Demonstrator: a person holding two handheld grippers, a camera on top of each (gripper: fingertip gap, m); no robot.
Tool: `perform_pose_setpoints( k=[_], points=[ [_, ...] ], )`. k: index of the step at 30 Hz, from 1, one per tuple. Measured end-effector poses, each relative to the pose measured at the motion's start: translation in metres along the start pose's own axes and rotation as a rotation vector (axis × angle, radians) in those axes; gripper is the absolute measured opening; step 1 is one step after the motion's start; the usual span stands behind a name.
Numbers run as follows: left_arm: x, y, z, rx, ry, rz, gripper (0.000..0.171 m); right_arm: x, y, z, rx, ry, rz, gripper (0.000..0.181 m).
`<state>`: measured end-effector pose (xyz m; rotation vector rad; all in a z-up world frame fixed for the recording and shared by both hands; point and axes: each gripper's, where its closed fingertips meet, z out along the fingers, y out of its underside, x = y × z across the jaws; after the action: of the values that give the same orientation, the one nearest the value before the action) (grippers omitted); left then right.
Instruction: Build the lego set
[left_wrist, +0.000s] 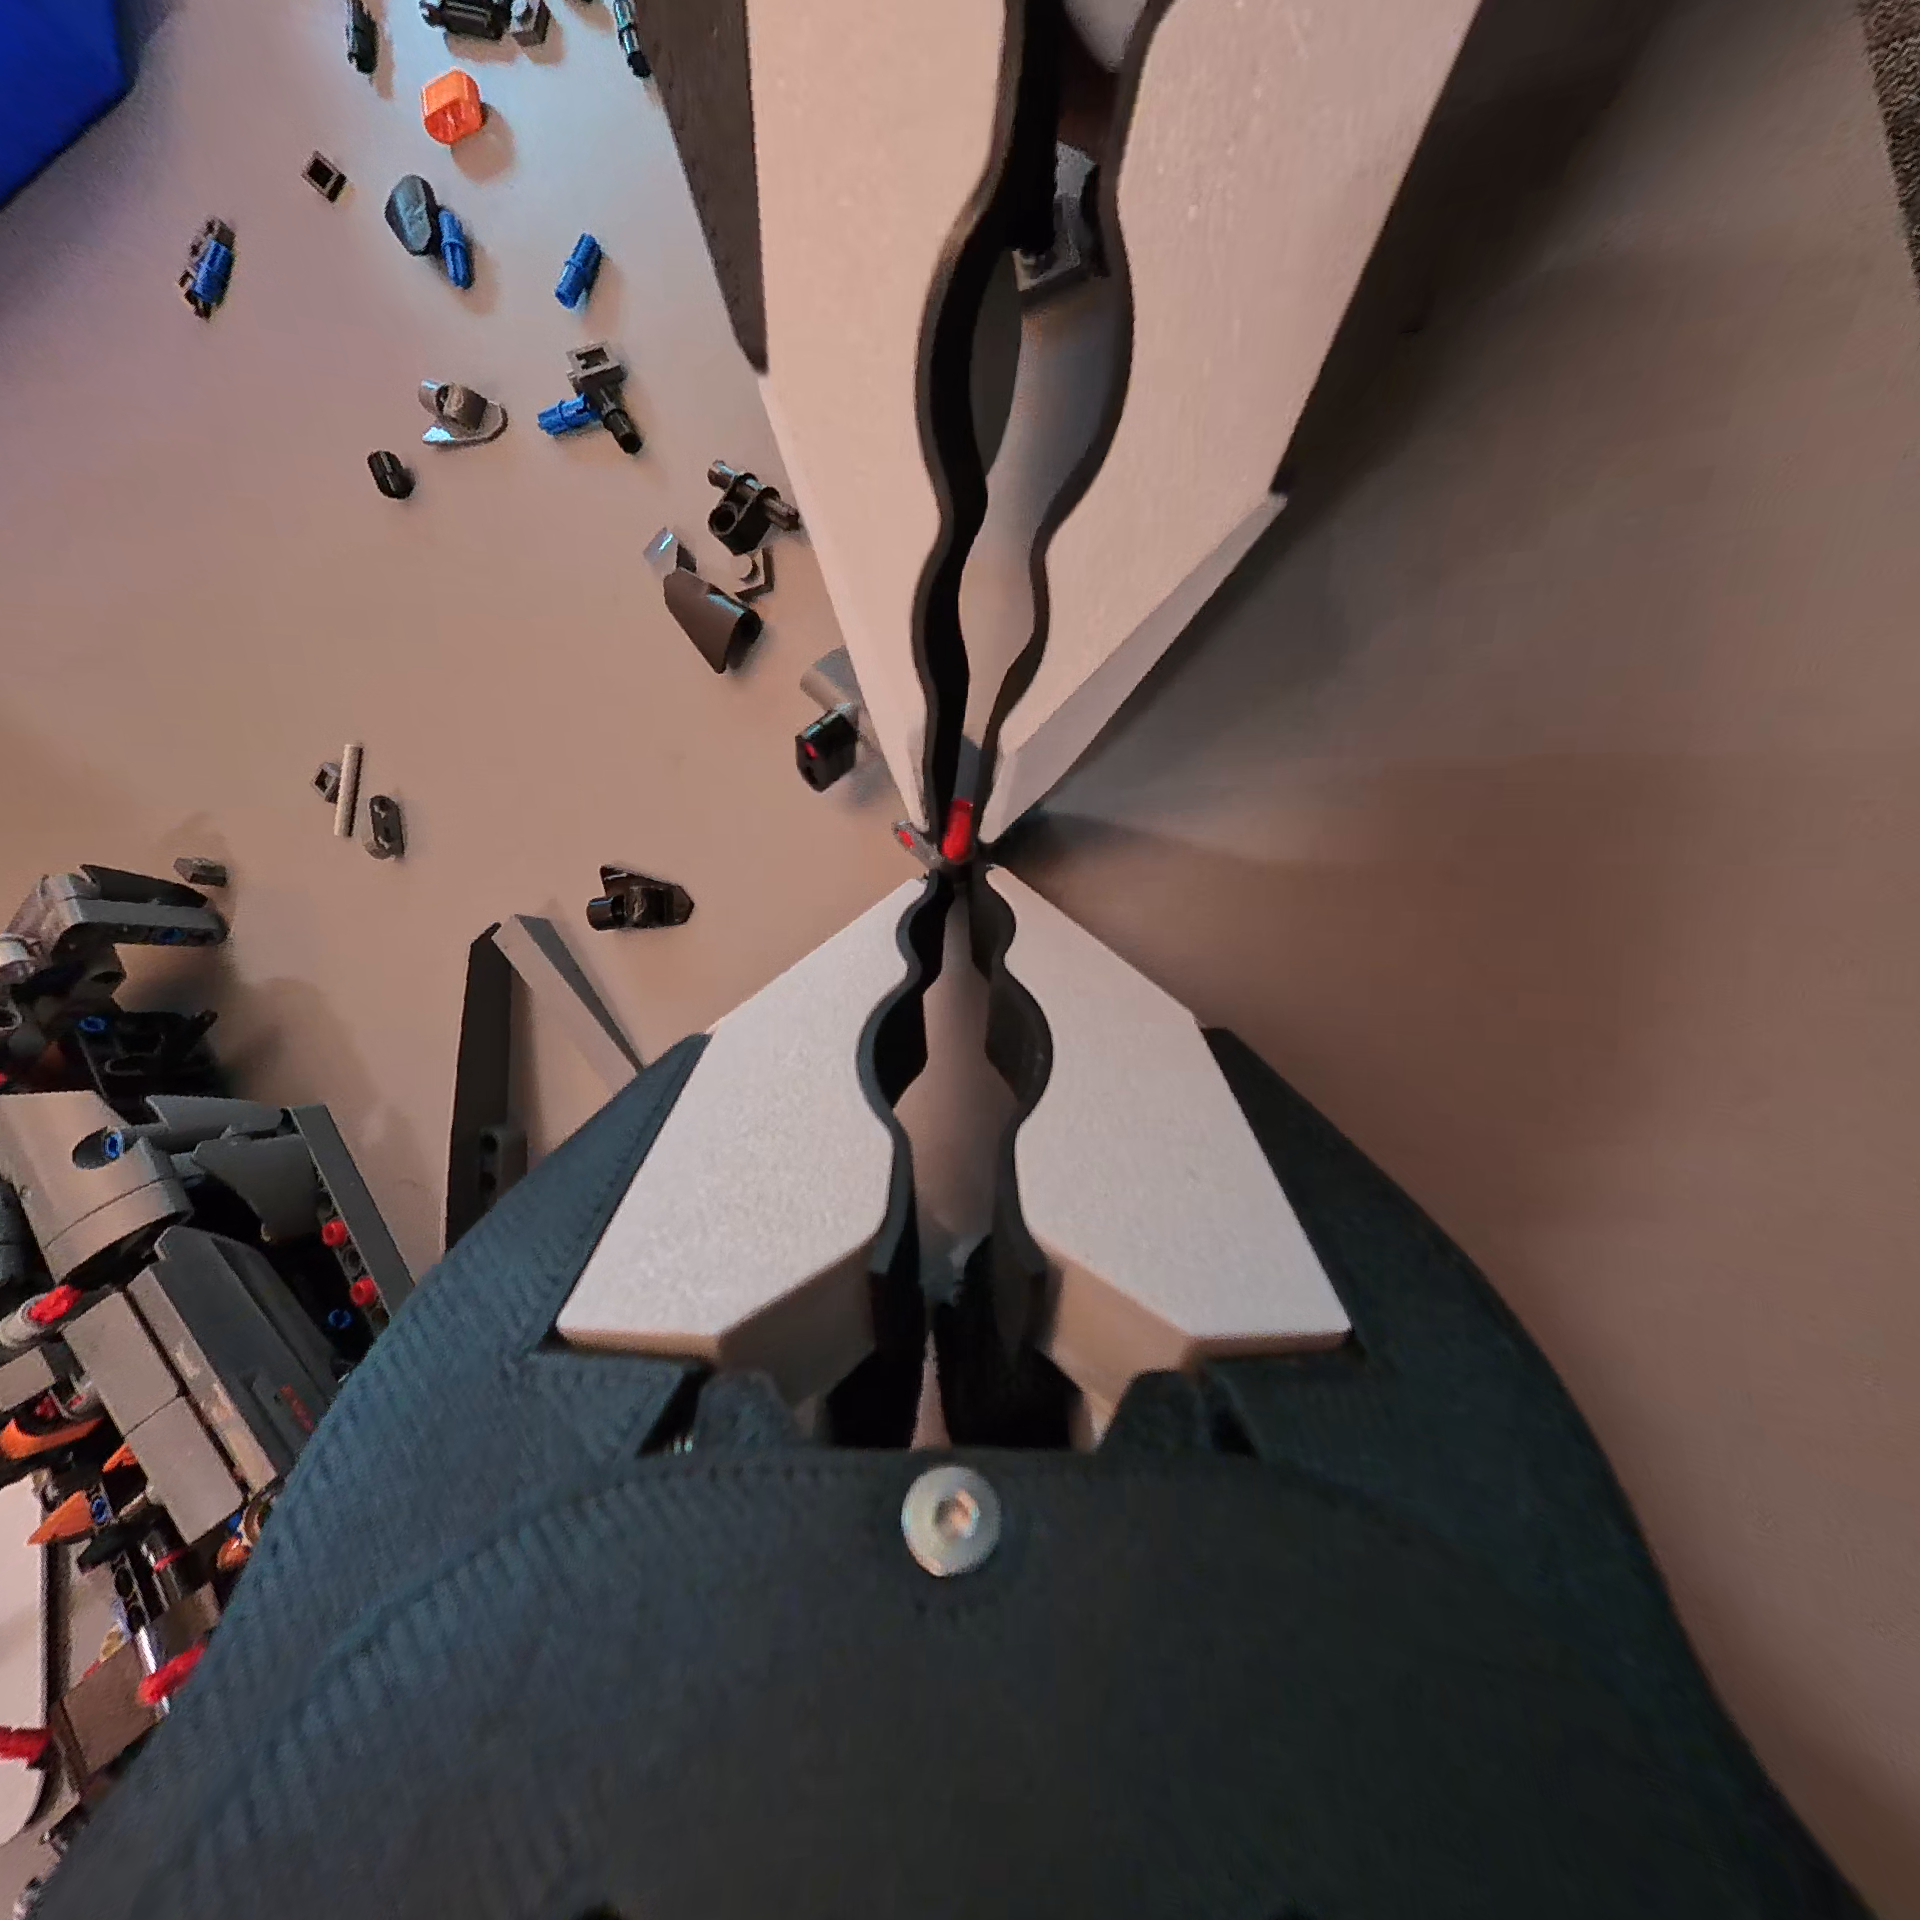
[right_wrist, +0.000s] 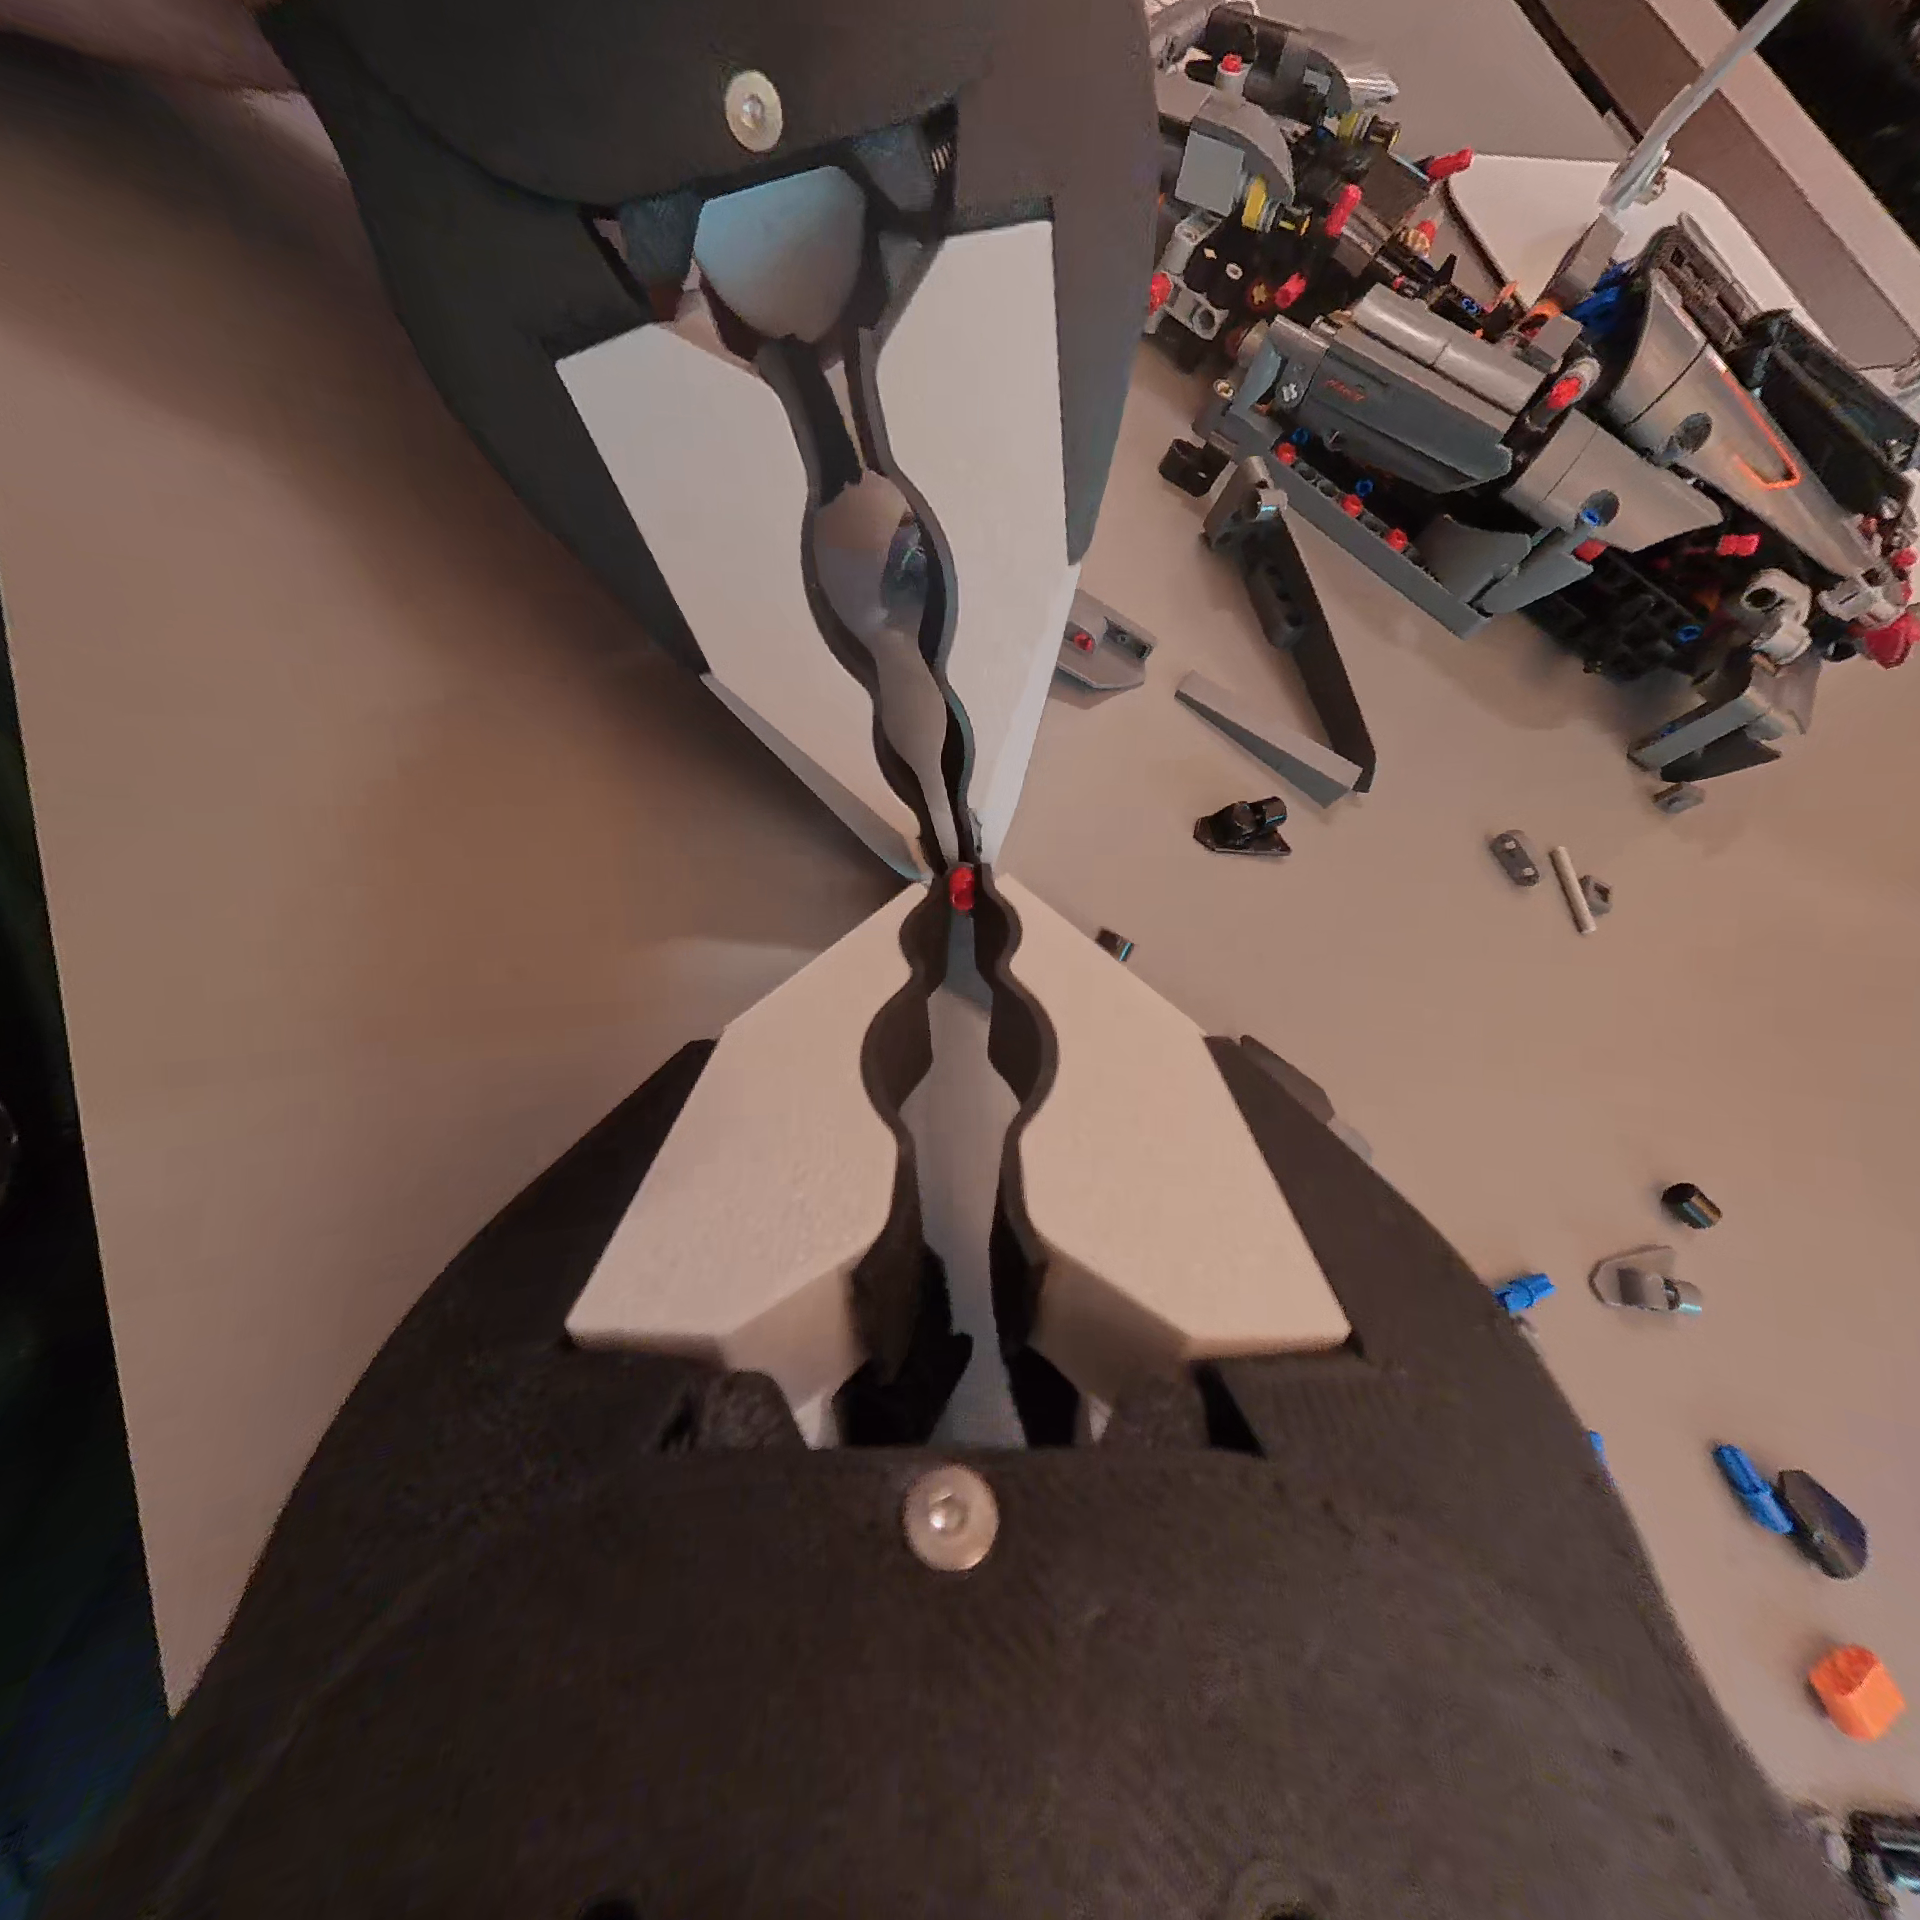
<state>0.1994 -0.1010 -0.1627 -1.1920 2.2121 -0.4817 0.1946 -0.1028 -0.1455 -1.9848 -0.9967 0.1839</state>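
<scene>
At frame centre your left claw (left_wrist: 951, 883) and right claw (right_wrist: 951, 914) meet tip to tip, both pinched nearly closed on one tiny red pin (left_wrist: 956, 828), light, rigid, slippery, best gripped by its ends, above the tabletop (left_wrist: 260, 623).

Tiny red lego pin (left_wrist: 957, 828) pinched between opposing tongs tips above table.

Nothing legible — only a blurred red mark on the grey lego model (right_wrist: 1455, 416).
</scene>
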Motion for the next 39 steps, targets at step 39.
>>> perform_pose_setpoints(
  k=[39],
  points=[
    [0.001,-0.016,0.010,0.056,0.010,-0.494,0.018,0.012,0.013,-0.016,0.032,0.010,0.129,0.002]
  ],
)
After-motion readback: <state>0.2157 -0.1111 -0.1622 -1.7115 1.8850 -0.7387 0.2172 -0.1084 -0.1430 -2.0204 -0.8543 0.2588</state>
